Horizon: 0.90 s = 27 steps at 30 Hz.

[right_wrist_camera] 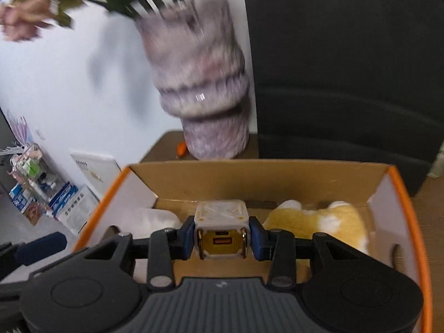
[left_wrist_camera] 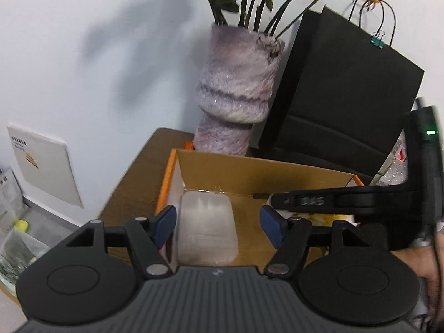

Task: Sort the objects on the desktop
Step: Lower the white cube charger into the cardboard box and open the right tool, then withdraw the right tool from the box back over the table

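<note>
two grippers: right gripper [right_wrist_camera: 221,237] clamps a cube charger [right_wrist_camera: 220,229], left gripper [left_wrist_camera: 219,223] spread wide; no legible labels.

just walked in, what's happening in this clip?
A person is sorting desk items into an orange-edged cardboard box. The right tool is shut on a small cube-shaped charger, held over the box. The left tool is open and empty above a clear plastic case already inside. A yellow plush toy also lies in the box.
</note>
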Tool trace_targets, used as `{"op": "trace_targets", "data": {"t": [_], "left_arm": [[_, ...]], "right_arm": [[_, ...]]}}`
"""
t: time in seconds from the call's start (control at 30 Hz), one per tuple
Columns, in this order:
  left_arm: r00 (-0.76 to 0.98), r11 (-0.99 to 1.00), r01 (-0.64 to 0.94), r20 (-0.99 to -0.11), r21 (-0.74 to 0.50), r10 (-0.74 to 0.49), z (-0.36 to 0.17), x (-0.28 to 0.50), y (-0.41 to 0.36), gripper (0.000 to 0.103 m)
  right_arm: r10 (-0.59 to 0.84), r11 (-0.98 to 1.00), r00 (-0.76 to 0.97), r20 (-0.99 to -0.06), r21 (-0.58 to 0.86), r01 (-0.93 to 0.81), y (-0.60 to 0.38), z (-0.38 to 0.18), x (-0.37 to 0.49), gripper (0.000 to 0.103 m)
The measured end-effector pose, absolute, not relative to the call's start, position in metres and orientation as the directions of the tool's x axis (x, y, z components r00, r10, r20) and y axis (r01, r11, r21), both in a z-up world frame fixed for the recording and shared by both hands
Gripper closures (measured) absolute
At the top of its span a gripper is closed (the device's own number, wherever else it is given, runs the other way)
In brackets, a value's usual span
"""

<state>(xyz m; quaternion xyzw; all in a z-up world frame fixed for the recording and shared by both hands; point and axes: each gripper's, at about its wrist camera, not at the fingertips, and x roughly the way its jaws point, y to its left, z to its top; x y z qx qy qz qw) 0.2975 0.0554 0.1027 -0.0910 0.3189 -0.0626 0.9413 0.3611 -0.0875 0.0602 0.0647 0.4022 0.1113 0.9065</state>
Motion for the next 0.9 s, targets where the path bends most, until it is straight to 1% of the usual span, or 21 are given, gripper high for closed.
{"op": "trace_targets", "data": {"t": [0.07,0.13,0.17,0.23,0.3,0.33,0.4,0.5,0.53,0.57,0.6,0.63,0.67,0.7,0.77,0.8,0.83,0.9], "left_arm": [[0.780,0.970,0.083,-0.591,-0.228,-0.206,0.093,0.303,0.053,0.032],[0.758,0.983,0.076,-0.630,-0.169,-0.167,0.086,0.309,0.046,0.031],[0.766,0.986,0.067,-0.625,-0.154,-0.149,0.084,0.309,0.044,0.029],[0.767,0.986,0.063,-0.624,-0.155,-0.147,0.081,0.310,0.044,0.009],[0.766,0.981,0.077,-0.619,-0.176,-0.172,0.080,0.308,0.045,0.004],[0.765,0.982,0.084,-0.621,-0.168,-0.172,0.081,0.307,0.044,0.002],[0.775,0.989,0.084,-0.615,-0.125,-0.144,0.087,0.298,0.039,0.000],[0.805,0.993,0.072,-0.582,-0.089,-0.110,0.098,0.272,0.034,0.000],[0.813,0.994,0.075,-0.572,-0.085,-0.110,0.102,0.262,0.034,0.000],[0.821,0.994,0.075,-0.560,-0.084,-0.110,0.106,0.249,0.034,0.000],[0.828,0.994,0.075,-0.550,-0.082,-0.108,0.109,0.233,0.033,0.000],[0.832,0.994,0.075,-0.545,-0.075,-0.104,0.111,0.222,0.033,0.000],[0.836,0.995,0.071,-0.541,-0.066,-0.095,0.113,0.208,0.032,0.000],[0.841,0.997,0.061,-0.534,-0.057,-0.082,0.114,0.193,0.032,0.000],[0.850,0.998,0.050,-0.523,-0.042,-0.065,0.114,0.163,0.031,0.000],[0.852,0.998,0.047,-0.520,-0.041,-0.061,0.113,0.149,0.031,0.000],[0.853,0.998,0.043,-0.519,-0.045,-0.060,0.109,0.136,0.032,0.000],[0.849,0.998,0.038,-0.525,-0.053,-0.060,0.100,0.108,0.034,0.000]], "right_arm": [[0.238,0.971,0.627,-0.741,0.187,-0.147,-0.085,0.047,0.373,0.064],[0.224,0.975,0.624,-0.749,0.171,-0.145,-0.085,0.038,0.374,0.064],[0.232,0.973,0.627,-0.744,0.184,-0.142,-0.088,0.038,0.374,0.063],[0.253,0.965,0.638,-0.727,0.232,-0.120,-0.097,0.043,0.370,0.057],[0.265,0.960,0.667,-0.697,0.258,-0.112,-0.108,0.056,0.360,0.039],[0.255,0.961,0.688,-0.679,0.254,-0.105,-0.114,0.065,0.350,0.035],[0.234,0.966,0.720,-0.653,0.239,-0.097,-0.123,0.081,0.330,0.021],[0.210,0.973,0.759,-0.616,0.204,-0.103,-0.137,0.102,0.289,0.008],[0.204,0.976,0.772,-0.602,0.190,-0.110,-0.142,0.106,0.274,0.006],[0.200,0.978,0.786,-0.585,0.169,-0.122,-0.146,0.110,0.255,0.000],[0.193,0.980,0.796,-0.574,0.156,-0.126,-0.150,0.111,0.239,0.000],[0.184,0.983,0.812,-0.555,0.125,-0.137,-0.156,0.110,0.205,0.000],[0.184,0.983,0.812,-0.555,0.125,-0.137,-0.156,0.110,0.205,0.000],[0.171,0.985,0.826,-0.536,0.094,-0.143,-0.160,0.108,0.173,0.000],[0.163,0.987,0.836,-0.524,0.077,-0.144,-0.159,0.104,0.157,0.000],[0.155,0.987,0.853,-0.498,0.052,-0.150,-0.157,0.094,0.124,0.000],[0.155,0.987,0.853,-0.498,0.052,-0.150,-0.157,0.094,0.124,0.000],[0.152,0.988,0.860,-0.487,0.048,-0.147,-0.154,0.083,0.093,0.000]]}}
